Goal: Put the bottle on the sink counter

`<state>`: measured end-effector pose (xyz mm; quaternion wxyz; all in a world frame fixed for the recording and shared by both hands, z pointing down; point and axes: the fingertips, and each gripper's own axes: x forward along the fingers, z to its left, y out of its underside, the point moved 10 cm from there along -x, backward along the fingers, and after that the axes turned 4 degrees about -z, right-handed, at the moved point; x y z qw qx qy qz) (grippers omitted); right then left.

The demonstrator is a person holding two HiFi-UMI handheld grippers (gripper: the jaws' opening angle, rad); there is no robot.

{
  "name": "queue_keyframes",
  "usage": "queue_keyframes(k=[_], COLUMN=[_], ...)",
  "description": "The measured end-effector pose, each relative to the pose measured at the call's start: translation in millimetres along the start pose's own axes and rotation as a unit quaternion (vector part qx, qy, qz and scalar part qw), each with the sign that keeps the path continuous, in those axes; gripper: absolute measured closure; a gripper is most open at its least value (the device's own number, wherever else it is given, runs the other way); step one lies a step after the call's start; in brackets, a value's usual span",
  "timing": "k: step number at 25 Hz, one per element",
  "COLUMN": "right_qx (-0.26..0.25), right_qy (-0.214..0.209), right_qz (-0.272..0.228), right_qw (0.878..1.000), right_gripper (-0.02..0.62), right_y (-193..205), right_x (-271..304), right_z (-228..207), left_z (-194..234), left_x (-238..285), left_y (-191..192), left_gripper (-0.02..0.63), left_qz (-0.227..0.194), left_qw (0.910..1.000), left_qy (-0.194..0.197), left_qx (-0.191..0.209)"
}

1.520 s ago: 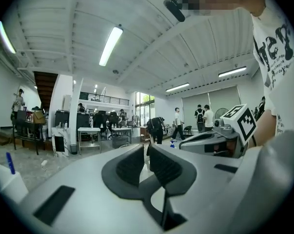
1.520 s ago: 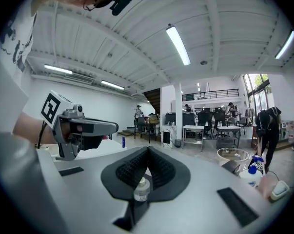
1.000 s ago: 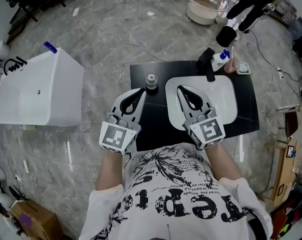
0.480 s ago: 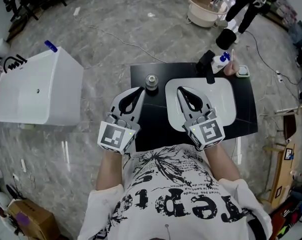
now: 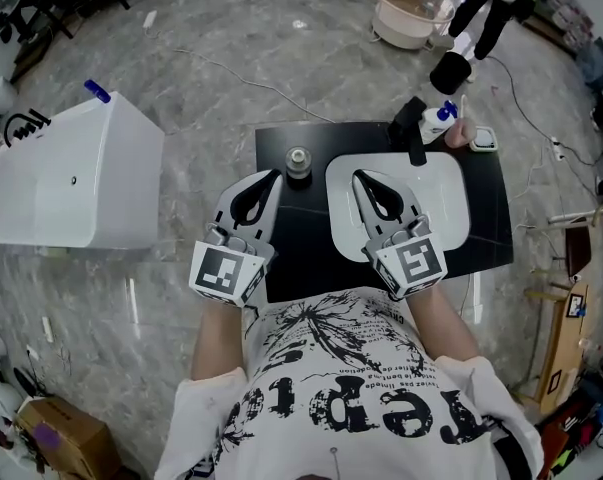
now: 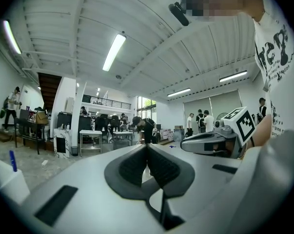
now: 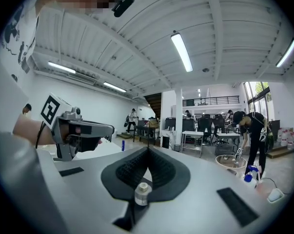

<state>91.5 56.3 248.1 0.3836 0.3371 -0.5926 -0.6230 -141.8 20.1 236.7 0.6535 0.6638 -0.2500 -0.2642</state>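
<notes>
A small bottle with a grey cap stands upright on the black sink counter, just left of the white basin. My left gripper is shut and empty, its tips a short way below and left of the bottle, not touching it. My right gripper is also shut and empty, held over the basin's left part. In the right gripper view the bottle shows low in the gap under the closed pads, and the left gripper is off to the left. In the left gripper view the pads meet.
A black faucet and a blue-capped spray bottle stand at the counter's far right corner. A white box sits on the floor to the left. A round tub and a person's legs are beyond the counter. Cables cross the floor.
Both grippers stay shut and nearly still; the left one has drifted slightly left. The bottle has not moved. The person in the background has shifted.
</notes>
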Motion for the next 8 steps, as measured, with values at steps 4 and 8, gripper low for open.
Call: queue_keyframes(k=[4,8], right_qx=[0.003,-0.001], right_qy=[0.000,-0.006], right_qz=[0.000,-0.001], right_qw=[1.000,1.000], right_gripper=[0.583,0.583], right_y=[0.2,0.8], right_x=[3.5,7.3], right_z=[-2.1,-2.7], left_z=[0.8,3.4], left_x=[2.3,3.7], left_y=[1.4,3.6], left_gripper=[0.592,0.592], left_qz=[0.002,0.002], left_qw=[1.0000,1.0000], left_qy=[0.001,-0.003], left_qx=[-0.002,-0.003])
